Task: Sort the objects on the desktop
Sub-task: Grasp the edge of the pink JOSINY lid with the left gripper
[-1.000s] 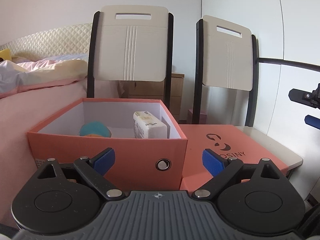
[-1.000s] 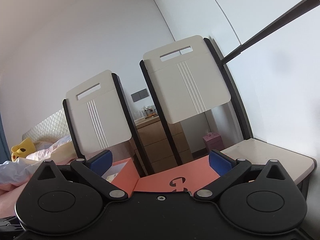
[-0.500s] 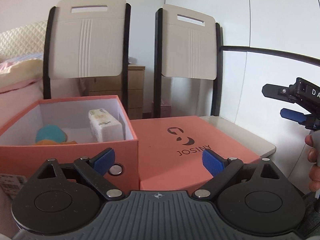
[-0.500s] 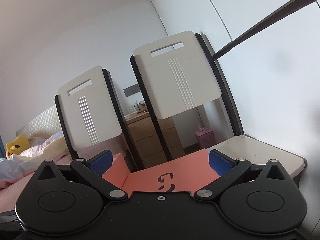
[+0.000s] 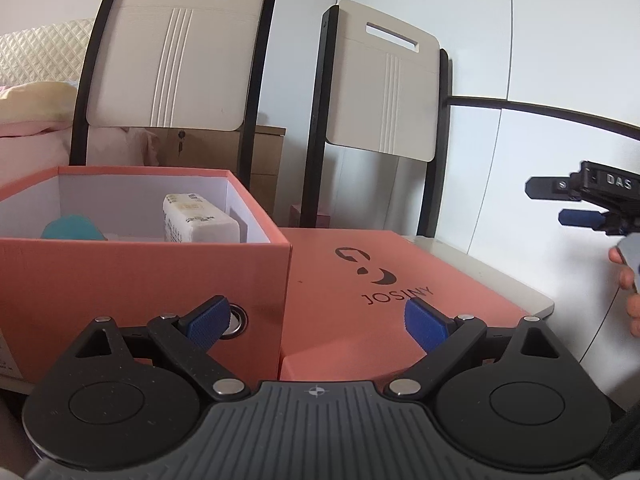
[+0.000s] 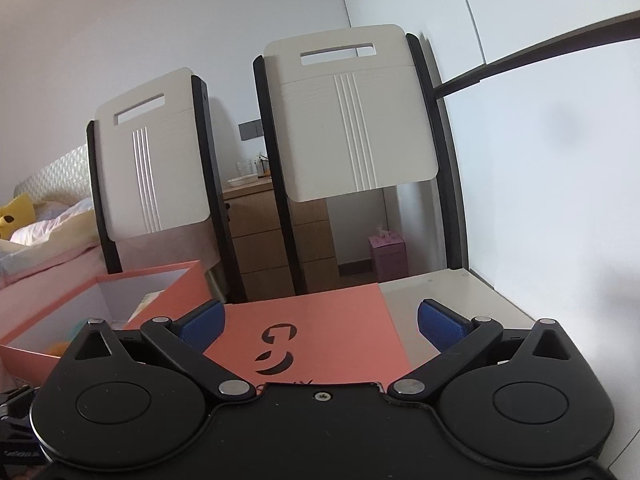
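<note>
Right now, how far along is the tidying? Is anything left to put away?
Two things already sit in the open orange box: a white packet and a teal object. Nothing is in hand: the left gripper and right gripper are both open. The lid lies beside the box, perhaps the remaining step.

Salmon-orange box and lid among cream, black and blue

The open box [image 5: 144,280] is salmon-orange outside and white inside, holding a teal thing [image 5: 72,230] and a white pack [image 5: 200,226] with small print. The lid [image 5: 380,280] to its right is the same orange with a black logo. Both tools are black with blue finger pads [image 5: 210,322] [image 6: 442,326]. The chairs [image 6: 352,120] have cream backs with three raised stripes and black frames. The tabletop [image 6: 448,296] is off-white; the bed [image 5: 28,136] is pink.
</note>
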Motion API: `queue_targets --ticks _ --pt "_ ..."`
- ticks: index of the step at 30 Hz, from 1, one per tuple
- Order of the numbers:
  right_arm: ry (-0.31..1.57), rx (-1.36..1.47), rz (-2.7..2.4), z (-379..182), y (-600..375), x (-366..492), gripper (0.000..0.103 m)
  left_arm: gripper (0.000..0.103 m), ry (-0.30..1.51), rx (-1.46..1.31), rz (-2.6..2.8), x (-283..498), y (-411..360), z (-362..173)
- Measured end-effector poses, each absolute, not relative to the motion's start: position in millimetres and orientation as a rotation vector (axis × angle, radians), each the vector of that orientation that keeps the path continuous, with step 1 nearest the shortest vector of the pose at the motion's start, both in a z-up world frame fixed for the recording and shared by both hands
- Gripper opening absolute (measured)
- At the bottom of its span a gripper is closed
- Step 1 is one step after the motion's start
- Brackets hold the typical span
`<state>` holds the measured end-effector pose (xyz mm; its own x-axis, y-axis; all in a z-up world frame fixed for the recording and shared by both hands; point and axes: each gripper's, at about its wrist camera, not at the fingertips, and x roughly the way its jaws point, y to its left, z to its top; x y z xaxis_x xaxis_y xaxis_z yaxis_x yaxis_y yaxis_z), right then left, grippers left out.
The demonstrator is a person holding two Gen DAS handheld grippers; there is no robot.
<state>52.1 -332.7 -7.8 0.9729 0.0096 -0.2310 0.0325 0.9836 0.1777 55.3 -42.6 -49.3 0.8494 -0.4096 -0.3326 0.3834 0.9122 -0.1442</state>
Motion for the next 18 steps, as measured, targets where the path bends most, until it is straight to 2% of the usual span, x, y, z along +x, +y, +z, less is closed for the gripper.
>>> queue_targets --ticks 8,18 --pt "0.3 0.233 -0.016 -29 -347 94 0.102 0.096 0.427 -0.169 -0.473 59 -36 -64" --pt "0.356 0.326 0.008 -38 -355 77 0.102 0.096 0.605 -0.445 -0.495 80 -35 -108"
